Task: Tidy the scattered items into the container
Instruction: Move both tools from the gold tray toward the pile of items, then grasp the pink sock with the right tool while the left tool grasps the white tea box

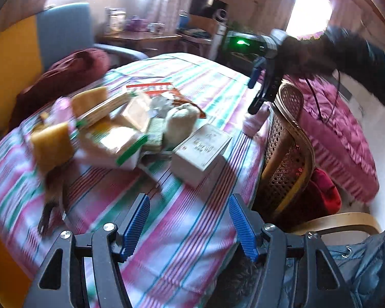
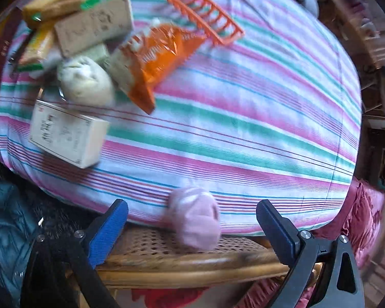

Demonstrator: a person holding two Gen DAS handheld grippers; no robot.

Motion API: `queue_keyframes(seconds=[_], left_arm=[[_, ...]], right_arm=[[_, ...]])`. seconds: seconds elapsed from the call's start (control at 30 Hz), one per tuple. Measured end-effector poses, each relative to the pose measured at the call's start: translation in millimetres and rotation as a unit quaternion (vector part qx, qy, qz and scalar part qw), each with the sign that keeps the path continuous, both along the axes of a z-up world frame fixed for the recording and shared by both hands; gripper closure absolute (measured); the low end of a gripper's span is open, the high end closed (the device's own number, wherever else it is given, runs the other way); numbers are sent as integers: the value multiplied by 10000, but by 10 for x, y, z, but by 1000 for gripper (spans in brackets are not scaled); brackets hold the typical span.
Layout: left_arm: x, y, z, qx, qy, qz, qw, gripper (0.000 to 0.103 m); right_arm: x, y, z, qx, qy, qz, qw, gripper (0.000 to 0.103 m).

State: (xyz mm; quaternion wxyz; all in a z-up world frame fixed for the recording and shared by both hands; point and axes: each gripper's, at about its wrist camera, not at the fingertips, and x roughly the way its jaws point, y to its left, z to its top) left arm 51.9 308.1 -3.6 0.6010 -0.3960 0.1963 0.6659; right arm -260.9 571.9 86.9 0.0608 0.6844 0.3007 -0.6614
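Notably, the pink ball (image 2: 192, 220) sits at the table (image 2: 243, 107) edge, between the spread, empty jaws of the right gripper (image 2: 192, 220); a clumsy nudge could roll it off onto the chair (image 2: 182, 256). Left gripper (image 1: 190, 225) also spread, empty, over bare cloth. Orange basket (image 2: 205, 16) looks empty, lying beside the piled boxes (image 2: 64, 133) and snack bag (image 2: 159, 59).
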Motion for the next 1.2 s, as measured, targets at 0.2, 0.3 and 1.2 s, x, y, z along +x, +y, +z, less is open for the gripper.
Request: queue_keyframes(seconds=[0.2, 0.3, 1.2], left_arm=[[-9, 383, -5, 41, -25, -547, 9985, 38], [15, 540, -3, 15, 105, -853, 9963, 38], [11, 1364, -552, -1048, 423, -2168, 9696, 47]], right_arm=[[-90, 92, -329, 285, -833, 6, 9961, 2], [-50, 128, -480, 302, -1207, 38, 9922, 5], [176, 469, -454, -367, -852, 332, 9951, 61]])
